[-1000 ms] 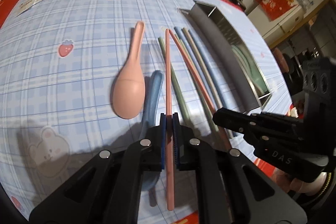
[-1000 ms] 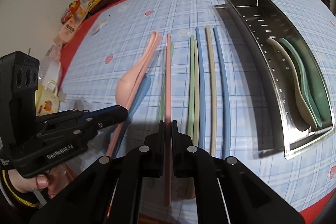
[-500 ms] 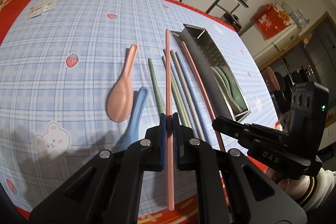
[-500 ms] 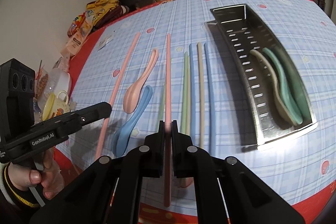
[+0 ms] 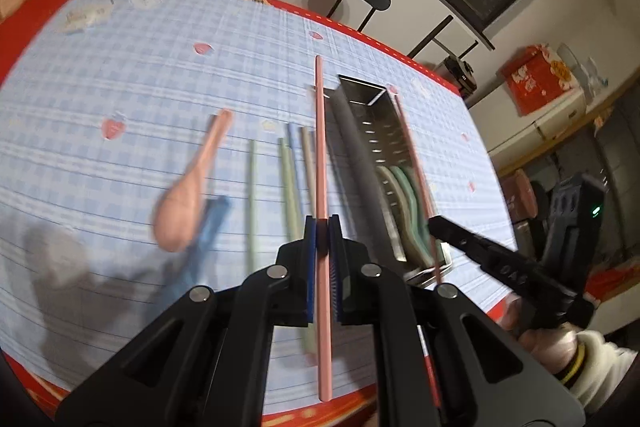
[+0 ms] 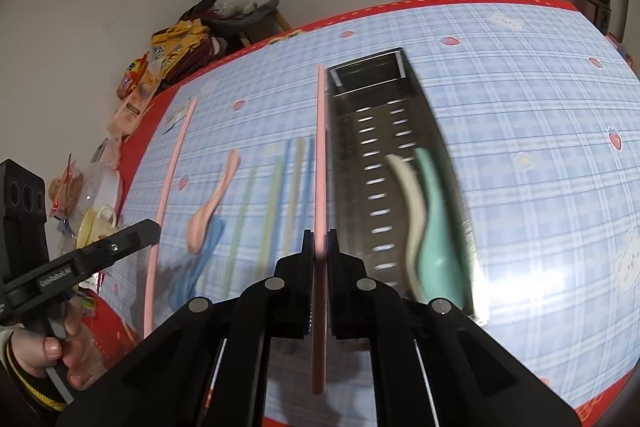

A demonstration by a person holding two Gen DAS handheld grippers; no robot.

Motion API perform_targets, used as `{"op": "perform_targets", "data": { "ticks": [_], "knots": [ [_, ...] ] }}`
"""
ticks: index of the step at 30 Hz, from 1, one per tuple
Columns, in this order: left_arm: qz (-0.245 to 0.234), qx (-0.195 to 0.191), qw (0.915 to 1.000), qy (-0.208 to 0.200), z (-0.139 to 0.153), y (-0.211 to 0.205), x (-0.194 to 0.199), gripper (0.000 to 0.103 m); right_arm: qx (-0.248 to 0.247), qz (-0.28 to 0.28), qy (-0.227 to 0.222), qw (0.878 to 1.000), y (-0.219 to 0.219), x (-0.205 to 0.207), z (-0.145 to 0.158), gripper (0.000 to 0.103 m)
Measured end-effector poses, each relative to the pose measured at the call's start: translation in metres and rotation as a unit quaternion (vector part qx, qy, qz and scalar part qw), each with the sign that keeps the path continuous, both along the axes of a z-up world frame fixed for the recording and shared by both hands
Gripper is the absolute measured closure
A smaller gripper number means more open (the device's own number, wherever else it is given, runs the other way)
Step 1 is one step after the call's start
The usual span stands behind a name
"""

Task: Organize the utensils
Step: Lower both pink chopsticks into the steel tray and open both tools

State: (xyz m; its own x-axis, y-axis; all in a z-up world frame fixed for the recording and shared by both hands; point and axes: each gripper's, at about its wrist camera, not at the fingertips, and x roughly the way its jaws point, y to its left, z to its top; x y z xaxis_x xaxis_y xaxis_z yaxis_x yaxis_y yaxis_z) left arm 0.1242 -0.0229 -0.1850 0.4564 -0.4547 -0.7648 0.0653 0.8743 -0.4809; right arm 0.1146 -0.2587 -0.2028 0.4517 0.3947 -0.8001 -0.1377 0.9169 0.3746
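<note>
While the two grippers are being held above the blue checked tablecloth (image 6: 520, 147), a long pink plastic chopstick is being clamped in each of them. The left gripper (image 5: 322, 227) is being kept clenched on one pink chopstick (image 5: 321, 147), whose long axis is running straight ahead along the fingers and whose rear end is projecting back beneath the gripper body. The right gripper (image 6: 320, 241) is likewise being kept clenched on the second pink chopstick (image 6: 321, 147), which is also lying along the finger line.

The perforated rectangular stainless-steel tray (image 6: 384, 75) is being seen just ahead and to the right of the right gripper, with its long axis nearly parallel to the held chopstick; the chopstick's far tip is being shown level with the tray's far left corner. From the left gripper, the tray (image 5: 360, 155) is also lying ahead and to the right, but with the right gripper between. The right gripper is therefore being judged the nearer one. A cream spoon (image 6: 408, 195) and a green spoon (image 6: 434, 227) are already lying inside the tray.

To the left of both grippers, a pink spoon (image 5: 188, 195), a blue spoon (image 5: 204, 239) and several green, blue and beige chopsticks (image 6: 276, 203) are being left on the cloth. The coming move is being judged a short rightward shift of each held chopstick over the tray rim.
</note>
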Motion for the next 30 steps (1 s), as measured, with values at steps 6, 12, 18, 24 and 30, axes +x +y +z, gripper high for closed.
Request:
{"op": "perform_targets", "data": {
  "ticks": [6, 12, 18, 24, 30],
  "knots": [
    [0.017, -0.032, 0.9989, 0.029, -0.014, -0.042, 0.025, 0.093, 0.001, 0.012, 0.021, 1.000, -0.027, 0.025, -0.017, 0.097],
    [0.031, -0.052, 0.9971, 0.046, -0.036, -0.085, 0.043, 0.093, -0.004, 0.047, 0.024, 0.999, -0.036, 0.039, -0.021, 0.097],
    [0.053, -0.062, 0.9946, 0.064, -0.054, -0.106, 0.057, 0.093, -0.003, 0.063, 0.027, 0.998, -0.044, 0.052, -0.025, 0.097],
    [0.071, -0.063, 0.9927, 0.074, -0.063, -0.112, 0.065, 0.093, 0.010, 0.069, 0.036, 0.997, -0.043, 0.060, -0.033, 0.097],
    [0.075, -0.059, 0.9919, 0.083, -0.068, -0.110, 0.069, 0.093, 0.024, 0.071, 0.045, 0.996, -0.040, 0.064, -0.039, 0.096]
  ]
}}
